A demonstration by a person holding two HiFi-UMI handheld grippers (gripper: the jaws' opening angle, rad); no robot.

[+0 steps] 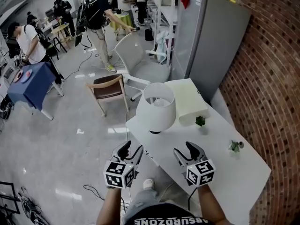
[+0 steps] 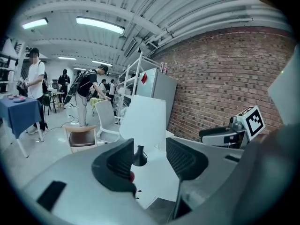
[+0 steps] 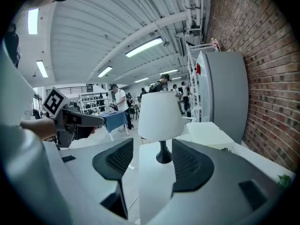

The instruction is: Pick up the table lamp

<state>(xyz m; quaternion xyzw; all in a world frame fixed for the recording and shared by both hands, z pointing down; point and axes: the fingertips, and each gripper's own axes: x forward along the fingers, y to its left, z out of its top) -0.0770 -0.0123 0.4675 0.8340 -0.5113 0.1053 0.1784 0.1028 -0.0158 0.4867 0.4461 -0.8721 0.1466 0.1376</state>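
A white table lamp [image 1: 156, 108] stands near the left edge of a white bench [image 1: 225, 172]. Seen from above, its shade hides the stem and nearly all of the dark base. A cream box [image 1: 190, 100] just behind it is partly covered too. The left claw [image 1: 132, 150] and right claw [image 1: 186, 152] hover side by side, short of the lamp. Both are wide open and empty, touching nothing.
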